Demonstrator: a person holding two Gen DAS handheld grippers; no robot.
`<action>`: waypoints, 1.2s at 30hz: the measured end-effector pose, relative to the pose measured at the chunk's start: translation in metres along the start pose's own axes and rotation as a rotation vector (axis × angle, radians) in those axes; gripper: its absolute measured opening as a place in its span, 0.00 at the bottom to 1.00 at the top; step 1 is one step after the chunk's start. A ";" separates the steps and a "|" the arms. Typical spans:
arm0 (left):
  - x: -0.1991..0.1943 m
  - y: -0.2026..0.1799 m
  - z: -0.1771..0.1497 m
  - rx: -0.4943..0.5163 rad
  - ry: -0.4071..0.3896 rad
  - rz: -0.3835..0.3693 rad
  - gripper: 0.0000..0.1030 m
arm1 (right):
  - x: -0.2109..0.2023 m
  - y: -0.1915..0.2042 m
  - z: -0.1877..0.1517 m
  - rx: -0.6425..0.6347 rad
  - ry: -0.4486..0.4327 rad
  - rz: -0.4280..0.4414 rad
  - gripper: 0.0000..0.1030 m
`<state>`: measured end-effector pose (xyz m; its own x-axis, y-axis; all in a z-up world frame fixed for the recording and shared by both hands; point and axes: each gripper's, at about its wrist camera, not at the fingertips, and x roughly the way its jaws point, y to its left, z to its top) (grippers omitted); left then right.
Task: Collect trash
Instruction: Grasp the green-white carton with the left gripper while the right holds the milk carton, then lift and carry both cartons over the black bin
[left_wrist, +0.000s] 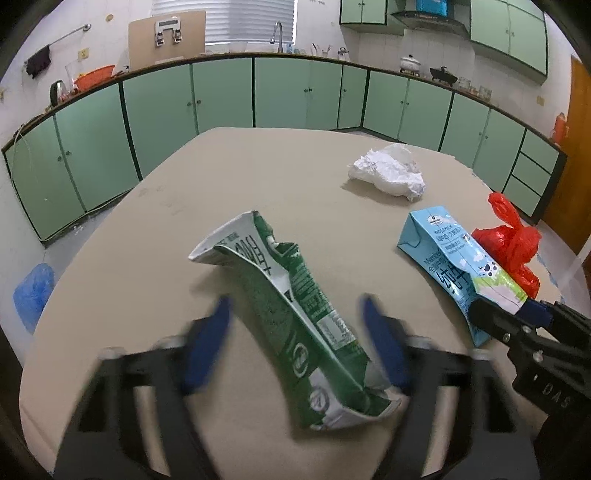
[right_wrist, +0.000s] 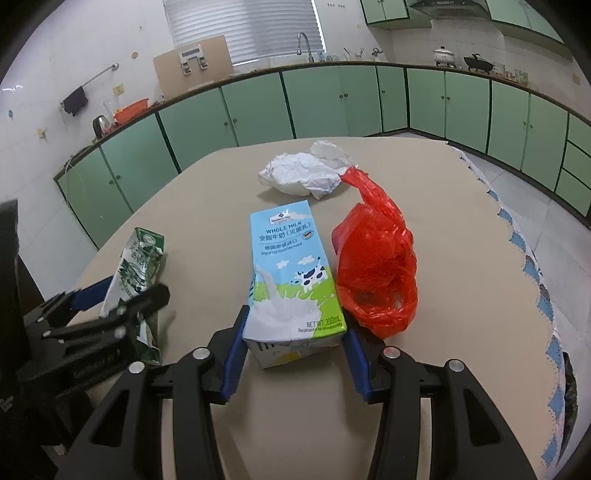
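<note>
Blue milk carton (right_wrist: 291, 280) is clamped at its near end between the right gripper (right_wrist: 293, 354) pads. Left gripper (left_wrist: 295, 343) is blurred; a crushed green carton (left_wrist: 295, 314) lies between its jaws, right pad perhaps touching, grip cannot be told. Red plastic bag (right_wrist: 376, 273) is seen just right of the blue carton, crumpled white paper (right_wrist: 303, 173) beyond, all on the beige table (right_wrist: 461, 240)

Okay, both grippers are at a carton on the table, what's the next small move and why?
Probably close the left gripper a little further on the crushed green carton. That carton lies between its blue fingers, but gaps show on both sides, so it isn't gripped. The right gripper already has its pads against the blue milk carton, so it can wait before lifting.
</note>
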<state>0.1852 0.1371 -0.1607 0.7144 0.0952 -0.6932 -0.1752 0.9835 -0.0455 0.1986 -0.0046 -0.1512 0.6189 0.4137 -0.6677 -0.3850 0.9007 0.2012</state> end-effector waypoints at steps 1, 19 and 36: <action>0.001 0.002 0.000 -0.013 0.002 -0.009 0.49 | 0.000 0.000 0.000 0.001 0.000 0.001 0.47; -0.002 0.013 0.001 0.009 -0.013 0.017 0.39 | 0.010 0.002 0.007 -0.003 0.027 0.007 0.57; -0.021 0.017 0.006 -0.009 -0.031 -0.023 0.27 | -0.027 0.010 0.003 -0.022 -0.026 0.041 0.46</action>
<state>0.1713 0.1526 -0.1428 0.7392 0.0773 -0.6690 -0.1646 0.9840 -0.0682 0.1799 -0.0069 -0.1288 0.6198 0.4534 -0.6405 -0.4247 0.8801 0.2121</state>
